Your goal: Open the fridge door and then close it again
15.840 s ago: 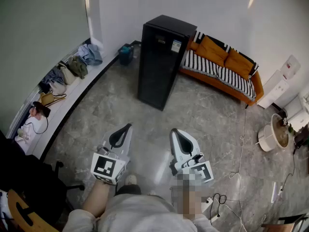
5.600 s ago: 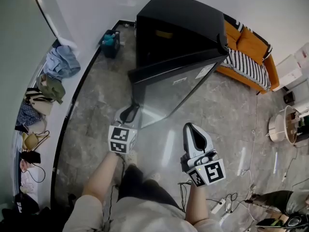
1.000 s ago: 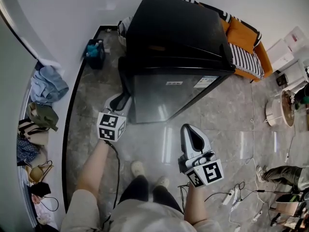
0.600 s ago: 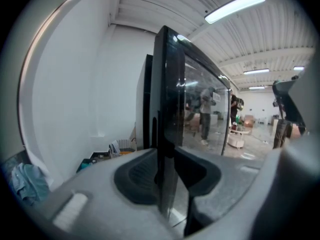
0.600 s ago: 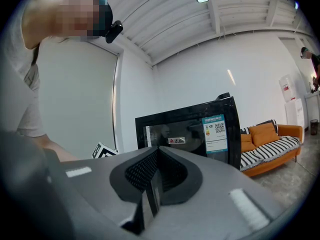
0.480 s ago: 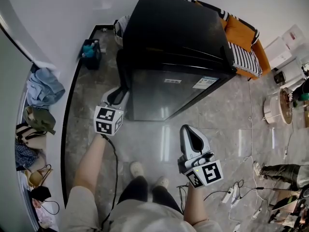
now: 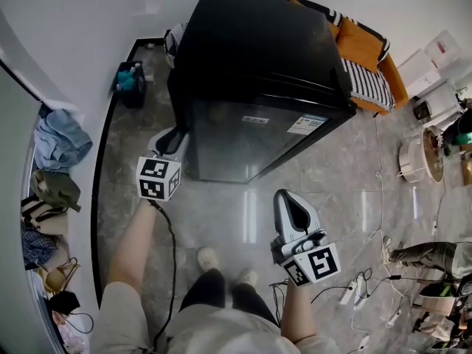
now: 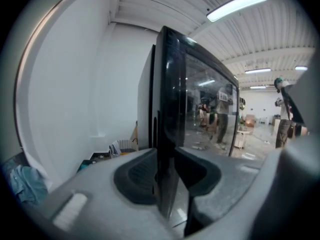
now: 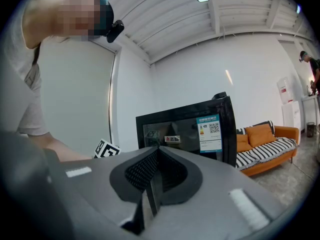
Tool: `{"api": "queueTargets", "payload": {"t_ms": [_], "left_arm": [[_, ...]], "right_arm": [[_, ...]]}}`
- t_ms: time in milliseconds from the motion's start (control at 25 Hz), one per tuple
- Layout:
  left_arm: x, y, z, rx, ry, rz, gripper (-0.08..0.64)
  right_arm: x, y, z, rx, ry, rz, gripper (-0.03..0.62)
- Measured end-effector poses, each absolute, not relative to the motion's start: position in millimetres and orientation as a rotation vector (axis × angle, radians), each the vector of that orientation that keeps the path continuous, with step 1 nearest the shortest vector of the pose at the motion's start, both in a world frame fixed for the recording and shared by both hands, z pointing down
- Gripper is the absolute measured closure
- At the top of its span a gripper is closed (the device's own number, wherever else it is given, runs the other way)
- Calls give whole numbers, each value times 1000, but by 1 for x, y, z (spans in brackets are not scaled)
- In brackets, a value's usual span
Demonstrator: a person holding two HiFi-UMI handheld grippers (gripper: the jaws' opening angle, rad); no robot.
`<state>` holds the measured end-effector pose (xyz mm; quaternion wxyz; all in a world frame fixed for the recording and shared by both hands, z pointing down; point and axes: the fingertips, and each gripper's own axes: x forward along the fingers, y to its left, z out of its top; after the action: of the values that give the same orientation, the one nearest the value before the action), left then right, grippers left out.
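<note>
Pinches the free edge of the door (image 8: 167, 134) between the fingers (image 8: 134, 180) of the left gripper (image 8: 167, 176): one on the glass side, one on the back side, both tight against it. Runs that edge upright through the gap, toward twelve o'clock in the left gripper view. Presses the fingers (image 9: 142, 173) of the right gripper (image 9: 156, 170) together tip to tip, with nothing between them.

From the head view, read as a clock face: places the left gripper (image 7: 175, 135) at ten o'clock, at the left front corner of the fridge (image 7: 258, 57), with its marker cube (image 7: 156, 179) toward the person's bare forearm (image 7: 136, 234). Places the right gripper (image 7: 289, 201) at four o'clock, well apart from the fridge, over open floor (image 7: 332, 190), pointing to twelve. Sets the fridge itself, black and tall, at twelve, with the door lying close along its front; cannot tell whether a slit is left between door and body. Bears a label (image 7: 306, 124) on the glass near the door's upper right corner.

Farther out: a teal crate (image 7: 131, 80) at the fridge's nine o'clock, by the wall (image 7: 74, 21); clothes (image 7: 59, 142) heaped at nine; an orange sofa (image 7: 361, 57) with a striped cover at two, just behind the fridge; a power strip (image 7: 349, 294) on the floor at five; the person's shoes (image 7: 206, 258) at six.
</note>
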<state>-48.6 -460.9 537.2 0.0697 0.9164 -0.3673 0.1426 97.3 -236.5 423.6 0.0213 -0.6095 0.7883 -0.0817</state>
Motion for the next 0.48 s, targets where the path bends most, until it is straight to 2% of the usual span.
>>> {"api": "queueTargets", "payload": {"t_ms": [480], "left_arm": [[-44, -470, 538, 2761, -1109, 433, 453]], "right_arm": [[101, -241, 426, -1901, 2439, -261, 595]]}}
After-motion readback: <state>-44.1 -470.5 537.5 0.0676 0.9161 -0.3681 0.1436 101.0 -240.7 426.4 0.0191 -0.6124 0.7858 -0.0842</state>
